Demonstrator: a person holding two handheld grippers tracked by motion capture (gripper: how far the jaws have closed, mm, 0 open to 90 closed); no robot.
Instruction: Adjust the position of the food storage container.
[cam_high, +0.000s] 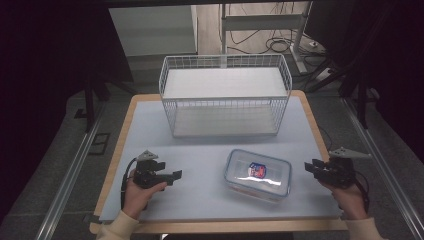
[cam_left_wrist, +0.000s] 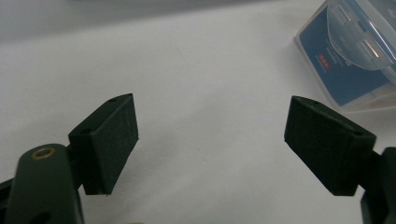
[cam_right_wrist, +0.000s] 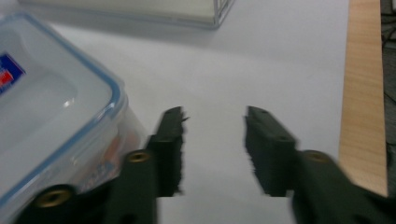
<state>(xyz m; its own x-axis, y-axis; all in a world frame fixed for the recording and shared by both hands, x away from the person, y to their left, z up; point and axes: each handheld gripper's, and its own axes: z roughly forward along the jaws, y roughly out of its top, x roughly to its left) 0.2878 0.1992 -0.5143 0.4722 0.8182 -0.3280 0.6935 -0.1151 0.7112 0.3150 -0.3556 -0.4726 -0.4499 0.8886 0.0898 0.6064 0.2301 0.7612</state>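
From the high view, the table (cam_high: 150, 130) carries a white wire basket (cam_high: 225, 95) at its twelve o'clock end and a clear plastic box (cam_high: 258, 174) with a blue-rimmed lid toward five o'clock, with bare tabletop between them. That view alone shows the basket whole; the right gripper view catches just its bottom corner (cam_right_wrist: 205, 14) at twelve o'clock. The left gripper (cam_high: 170, 177) sits at eight o'clock of the box, jaws spread wide and empty. The right gripper (cam_high: 311, 169) sits at three o'clock, jaws partly apart over bare table, the box (cam_right_wrist: 51, 116) just beside one jaw. The left gripper view alone shows the blue label on the box's side (cam_left_wrist: 350, 51).
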